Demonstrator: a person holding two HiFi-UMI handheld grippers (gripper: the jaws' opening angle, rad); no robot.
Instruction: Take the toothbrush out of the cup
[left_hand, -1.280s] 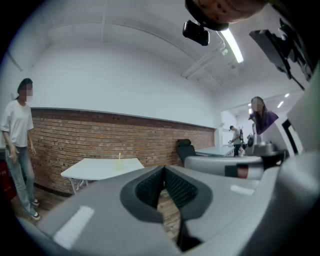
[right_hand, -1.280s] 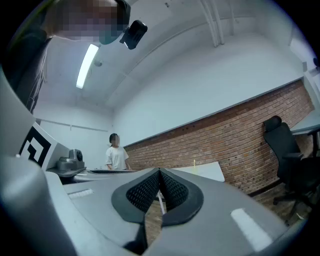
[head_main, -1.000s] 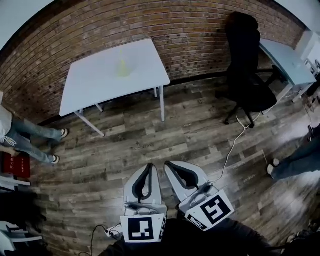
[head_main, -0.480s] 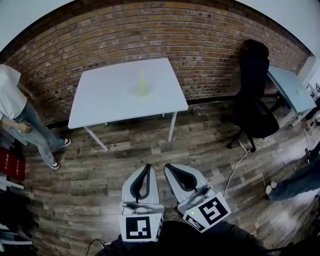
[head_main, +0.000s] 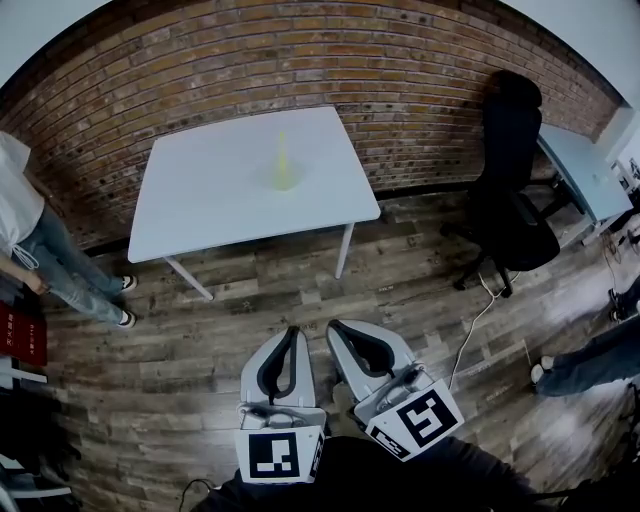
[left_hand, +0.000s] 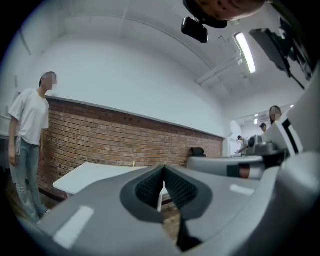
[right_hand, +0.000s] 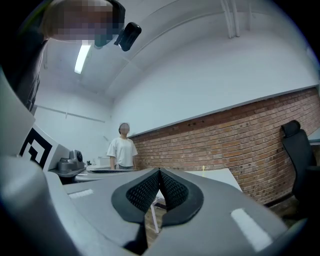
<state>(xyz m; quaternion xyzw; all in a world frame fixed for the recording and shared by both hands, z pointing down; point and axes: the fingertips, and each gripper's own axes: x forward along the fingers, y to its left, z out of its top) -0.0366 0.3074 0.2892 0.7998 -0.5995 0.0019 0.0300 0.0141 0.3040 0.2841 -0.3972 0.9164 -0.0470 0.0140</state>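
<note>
Both the left gripper (head_main: 292, 332) and right gripper (head_main: 336, 328) have jaws closed on nothing, well apart from the cup (head_main: 284, 182) with toothbrush (head_main: 282, 148) on the tabletop (head_main: 200, 200).

Table (head_main: 200, 205) white; cup (head_main: 284, 181) pale yellow-green. Wall (head_main: 420, 80) red-brown brick, floor (head_main: 300, 290) grey-brown wood planks. Chair (head_main: 510, 190) blk; cable (head_main: 470, 332) white; jeans (head_main: 58, 268) blue.

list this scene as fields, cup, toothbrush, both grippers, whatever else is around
table: white, by the brick wall
cup: yellowish, standing near the table's middle
toothbrush: upright in the cup, not yet taken out
left gripper: shut, empty, over the wood floor, short of the table
right gripper: shut, empty, beside the left gripper
nearby: black office chair right of the table, person standing left of it
</note>
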